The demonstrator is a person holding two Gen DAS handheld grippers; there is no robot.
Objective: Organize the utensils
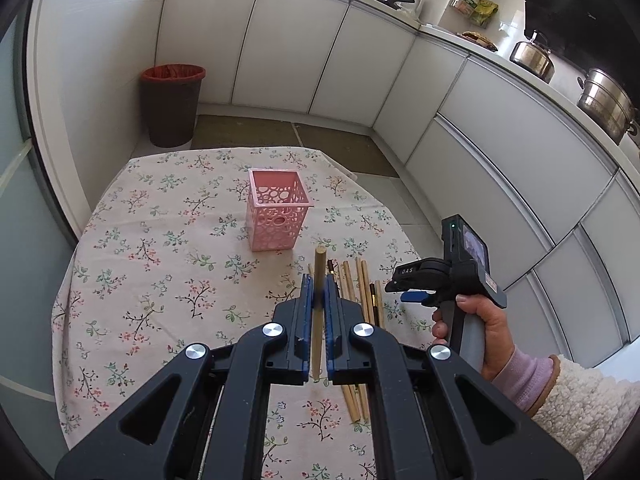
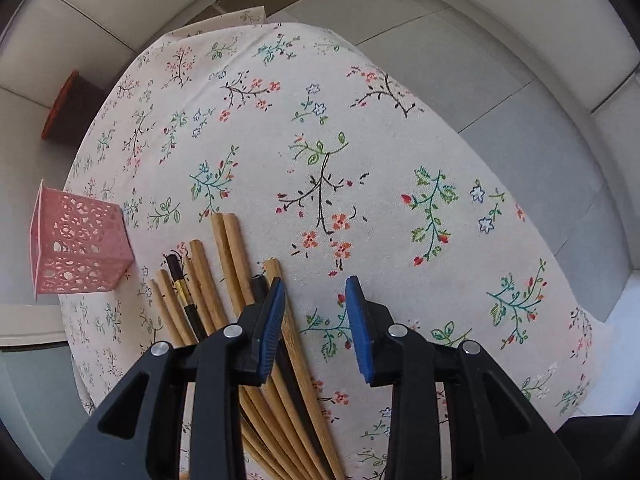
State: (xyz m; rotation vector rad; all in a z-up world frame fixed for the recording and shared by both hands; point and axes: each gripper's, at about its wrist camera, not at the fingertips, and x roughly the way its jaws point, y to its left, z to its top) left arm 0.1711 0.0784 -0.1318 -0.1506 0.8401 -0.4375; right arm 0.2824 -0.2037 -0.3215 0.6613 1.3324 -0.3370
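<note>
chopsticks (image 2: 236, 280), bamboo with a couple of dark ones, lie bunched on the desk (image 2: 360, 160) under a floral cloth. left gripper (image 1: 318, 292) clamped on one bamboo chopstick (image 1: 319, 312), held above the pile and pointing toward the pink perforated holder (image 1: 278, 210), which stands upright further back on the desk, nothing visible inside it. right gripper (image 2: 314, 312) has its blue pads spread apart, nothing between them, left pad over the right edge of the pile. red-lined bin (image 1: 172, 106) on the floor behind.
</note>
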